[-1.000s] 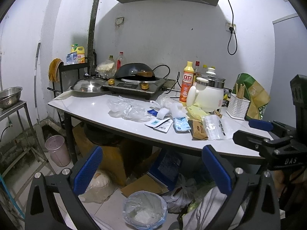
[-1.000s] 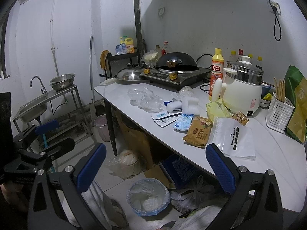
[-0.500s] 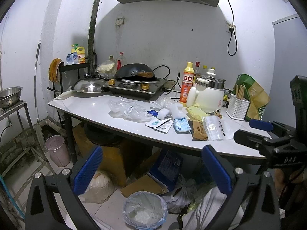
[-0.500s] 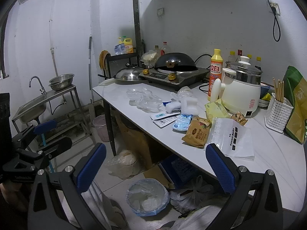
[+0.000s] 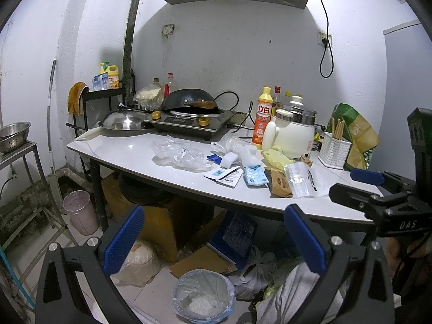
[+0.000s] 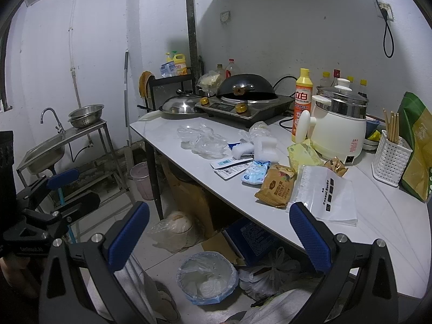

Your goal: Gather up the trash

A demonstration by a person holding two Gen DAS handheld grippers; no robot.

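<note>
detergent bottle (image 6: 301, 100): 立白 | zip bag (image 6: 328, 193): Casual Socks | right claw (image 5: 378, 186): DAS

Dim cool light, sharp focus, fisheye-bent dark edges.

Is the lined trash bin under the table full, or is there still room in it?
Mostly empty. The lined trash bin stands upright on the floor, its bag open, with only some pale crumpled waste at the bottom, well below the rim.

Small print on the brown snack packet (image 6: 276, 187), unreadable
</note>
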